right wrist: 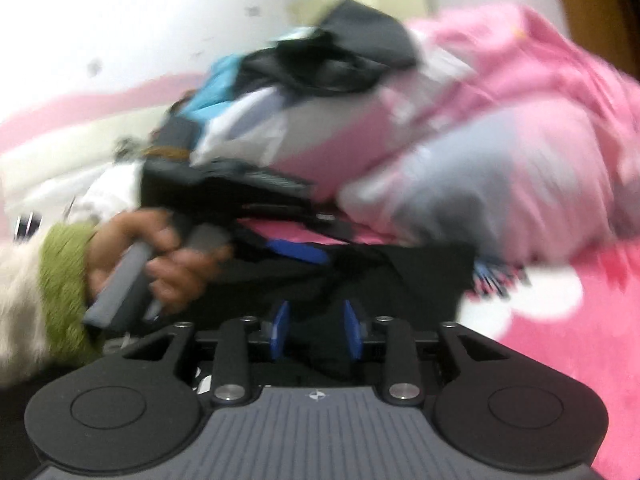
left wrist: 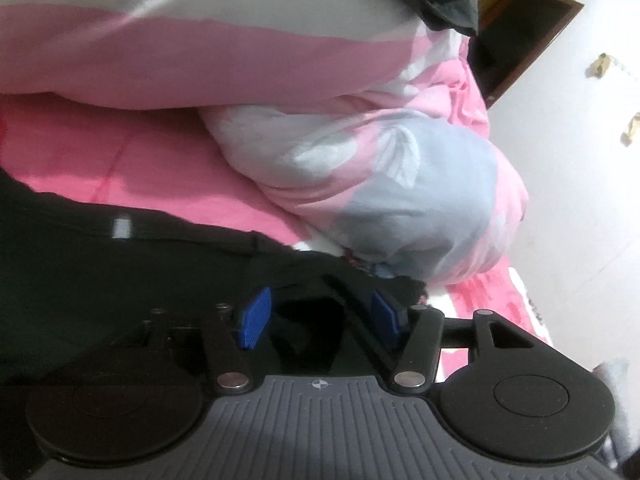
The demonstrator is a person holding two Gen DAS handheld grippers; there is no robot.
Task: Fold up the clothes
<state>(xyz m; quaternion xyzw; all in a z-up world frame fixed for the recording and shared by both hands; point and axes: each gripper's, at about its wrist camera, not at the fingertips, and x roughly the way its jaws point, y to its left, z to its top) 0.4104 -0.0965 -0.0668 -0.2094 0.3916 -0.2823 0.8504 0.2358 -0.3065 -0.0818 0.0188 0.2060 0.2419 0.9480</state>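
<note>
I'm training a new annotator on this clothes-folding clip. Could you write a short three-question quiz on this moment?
1. True or false: the left gripper has its blue pads apart.
2. What lies under both grippers: A) black garment, B) white towel, C) blue jeans?
3. What colour is the cuff at the hand holding the other gripper's handle?

Key: 1 true. 2 A. 3 green.

No readable txt, brand or nr anywhere; only sign is a small white crosshair mark on the grey ribbed body of the left gripper and right gripper
</note>
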